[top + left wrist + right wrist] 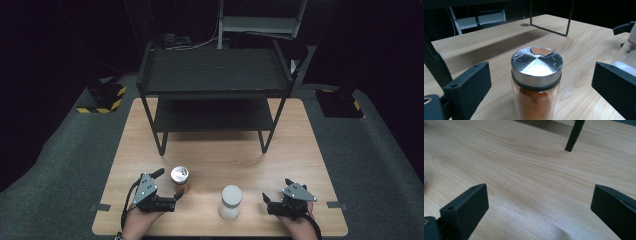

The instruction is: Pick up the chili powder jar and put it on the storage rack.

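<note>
Your left gripper (537, 85) is wide open around the spice jar (536, 82) at lower centre of its view, gripping nothing yet. Close off-centre and the tall jar may tip or skid toward the white jar (230, 201) nearby. Your right gripper (539, 205) is open and empty over the table (529, 170).

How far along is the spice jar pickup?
Done: the left hand-held gripper is lined up, jaws open on either side of the spice jar. In hand: the grasp itself, since there are gaps on both sides and the jar stands upright on the table. Left: closing, lifting and moving it. The right hand-held gripper is open over bare wood, beside the white jar.
</note>
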A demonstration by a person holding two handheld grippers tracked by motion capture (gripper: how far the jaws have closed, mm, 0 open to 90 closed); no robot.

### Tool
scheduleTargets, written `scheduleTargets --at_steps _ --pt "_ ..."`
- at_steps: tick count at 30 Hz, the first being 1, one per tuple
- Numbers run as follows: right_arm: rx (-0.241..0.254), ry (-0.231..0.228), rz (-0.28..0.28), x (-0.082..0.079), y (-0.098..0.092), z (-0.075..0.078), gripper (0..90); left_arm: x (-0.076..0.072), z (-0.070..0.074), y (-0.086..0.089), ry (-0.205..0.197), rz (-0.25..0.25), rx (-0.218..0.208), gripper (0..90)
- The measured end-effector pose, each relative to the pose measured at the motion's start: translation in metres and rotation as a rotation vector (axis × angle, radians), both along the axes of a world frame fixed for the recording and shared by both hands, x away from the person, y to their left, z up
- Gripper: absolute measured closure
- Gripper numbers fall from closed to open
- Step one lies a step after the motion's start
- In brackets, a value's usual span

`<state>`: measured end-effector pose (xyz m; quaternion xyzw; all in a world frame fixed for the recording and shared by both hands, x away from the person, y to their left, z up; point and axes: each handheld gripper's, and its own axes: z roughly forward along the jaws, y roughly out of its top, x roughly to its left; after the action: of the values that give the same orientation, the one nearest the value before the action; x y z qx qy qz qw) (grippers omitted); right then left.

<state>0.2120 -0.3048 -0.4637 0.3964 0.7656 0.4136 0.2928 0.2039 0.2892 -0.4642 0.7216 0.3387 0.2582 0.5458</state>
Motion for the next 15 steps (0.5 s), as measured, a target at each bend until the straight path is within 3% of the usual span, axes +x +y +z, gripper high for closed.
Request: scheduleTargets --at_steps 6,15 --pt "0.007 0.002 -0.002 0.000 -0.001 0.000 0.8 0.006 -0.002 -0.006 0.012 0.012 -0.023 3.6" --pt "0.010 0.002 0.002 0.000 -0.002 0.000 0.7 0.014 -0.004 -0.018 0.001 0.011 0.016 9.0"
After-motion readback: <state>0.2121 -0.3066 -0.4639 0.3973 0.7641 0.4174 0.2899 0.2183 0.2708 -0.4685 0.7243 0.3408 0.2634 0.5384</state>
